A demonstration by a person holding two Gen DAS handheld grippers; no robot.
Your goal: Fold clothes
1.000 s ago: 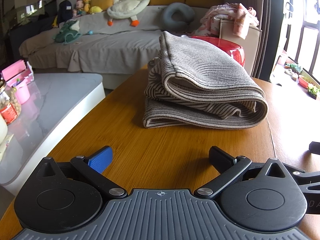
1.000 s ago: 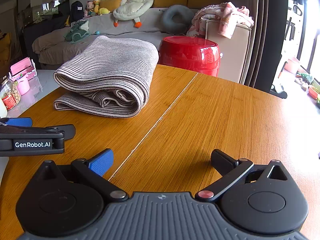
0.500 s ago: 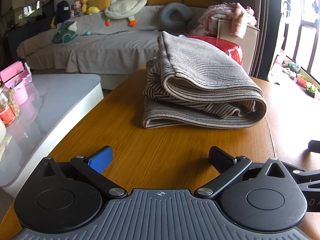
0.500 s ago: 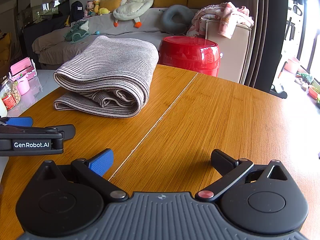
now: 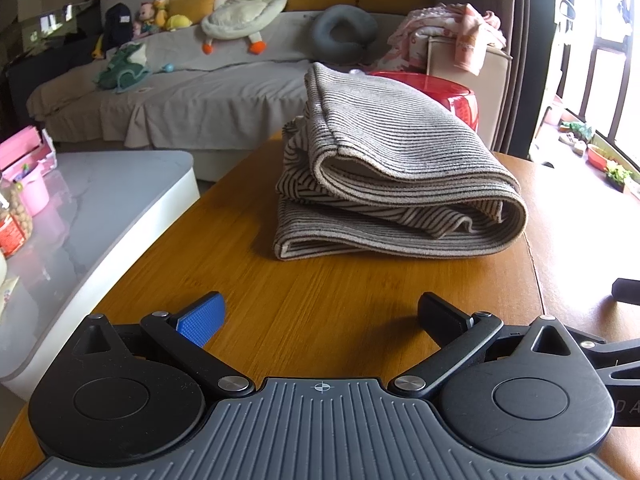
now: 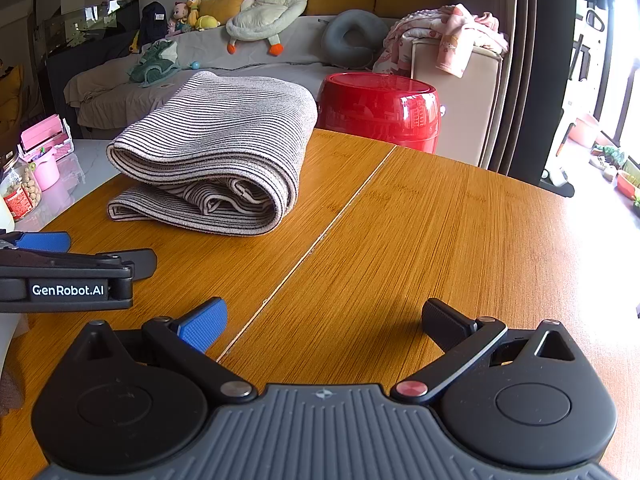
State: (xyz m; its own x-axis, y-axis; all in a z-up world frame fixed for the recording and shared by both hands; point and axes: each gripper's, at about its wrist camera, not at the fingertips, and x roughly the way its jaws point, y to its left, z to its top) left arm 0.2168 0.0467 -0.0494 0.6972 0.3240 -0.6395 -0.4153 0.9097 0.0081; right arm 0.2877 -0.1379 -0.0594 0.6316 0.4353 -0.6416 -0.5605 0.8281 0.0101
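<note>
Left gripper (image 5: 320,316) spread wide, empty, low over wooden table (image 5: 340,304), right gripper (image 6: 324,322) likewise wide, folded striped garment (image 5: 384,176) ahead on table, apart from both, jar (image 6: 20,192) of round snacks far left, "GenRobot.AI" label (image 6: 68,290) on left gripper's side.

Place: home living room.
Evidence: covered sofa (image 6: 248,76), stuffed duck (image 6: 268,12), neck pillow (image 6: 352,40), curtains (image 6: 516,60), wooden counter (image 6: 440,232).

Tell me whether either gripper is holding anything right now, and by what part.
Nothing is held. The left gripper and right gripper are both open over the wooden table, short of the folded striped garment.
</note>
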